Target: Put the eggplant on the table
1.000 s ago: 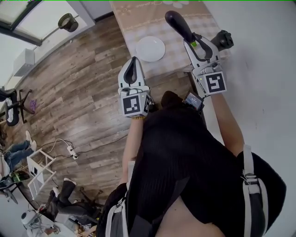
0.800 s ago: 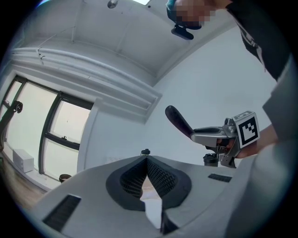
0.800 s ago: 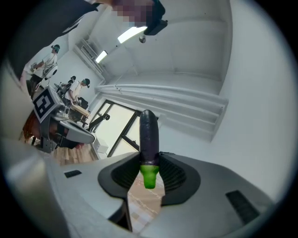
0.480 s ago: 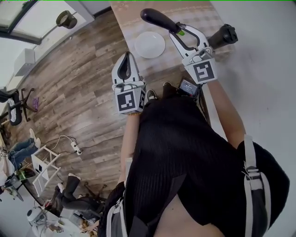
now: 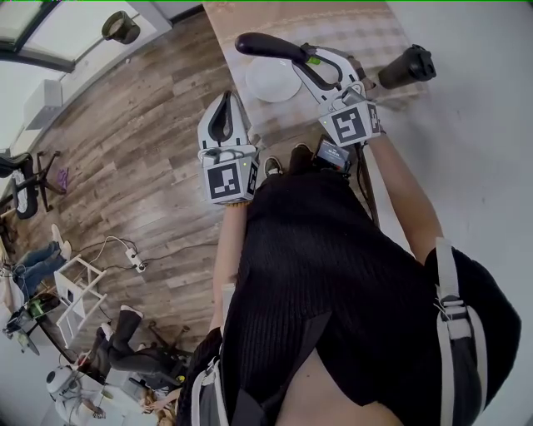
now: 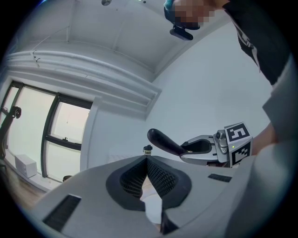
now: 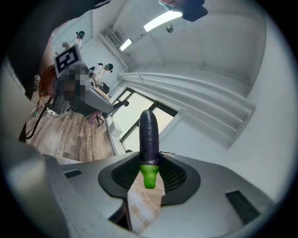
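In the head view a dark purple eggplant (image 5: 268, 46) with a green stem end lies almost level in the air, over the table (image 5: 371, 25) and its checked cloth, just above the white plate (image 5: 268, 83). My right gripper (image 5: 310, 58) is shut on it near the stem. The right gripper view shows the eggplant (image 7: 149, 132) sticking out past the right gripper (image 7: 150, 160), its green stem between the pads. My left gripper (image 5: 225, 101) hangs left of the table over the wooden floor, shut and empty. From the left gripper (image 6: 146, 159) view the eggplant (image 6: 163, 141) shows ahead.
A black cylinder-shaped object (image 5: 408, 65) lies at the table's right side. The person's dark jumper (image 5: 333, 291) fills the lower head view. Wooden floor (image 5: 141, 141) lies to the left, with office chairs (image 5: 25, 179), a cable strip (image 5: 133, 256) and a white rack (image 5: 71, 291).
The right gripper has rolled and sunk, swinging the eggplant leftwards from pointing away to lying across above the plate. The left gripper has stayed almost still.
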